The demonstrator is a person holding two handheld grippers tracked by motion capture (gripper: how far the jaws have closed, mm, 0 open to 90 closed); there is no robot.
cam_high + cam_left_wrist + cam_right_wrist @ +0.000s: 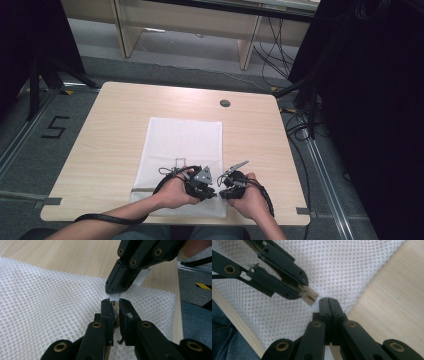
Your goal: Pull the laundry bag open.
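We see the left gripper (114, 305) with its jaws drawn nearly together, pinching a small light-brown wooden piece (115, 308) whose end shows between the two black pads. In the right gripper view that same left gripper (305, 291) comes in from the upper left, and the wooden piece (311, 297) juts out past its tips as a short squared stick, pale on its cut end. The right gripper (329, 301) has its jaws pressed fully together; in the left gripper view the right gripper (113, 291) reaches down from the top, and a thin white strip (115, 296) sits clamped at its tips, with more of the strip showing behind the jaws toward the upper right. The strip's lower end hangs just above the gap of the left jaws, very near the wood; we cannot tell whether strip and wood touch. Both grippers meet over a white mesh cloth (50, 305) with a fine pattern of round holes, which lies flat on the wooden table (110, 120). From the high view the cloth (182, 140) runs from the middle of the table to its near edge, and the left hand (177, 192) and right hand (250, 197) hold the grippers close together over the cloth's near right corner, by the near edge of the table. On the floor left of the table we read a dark numeral 5 (54, 127).
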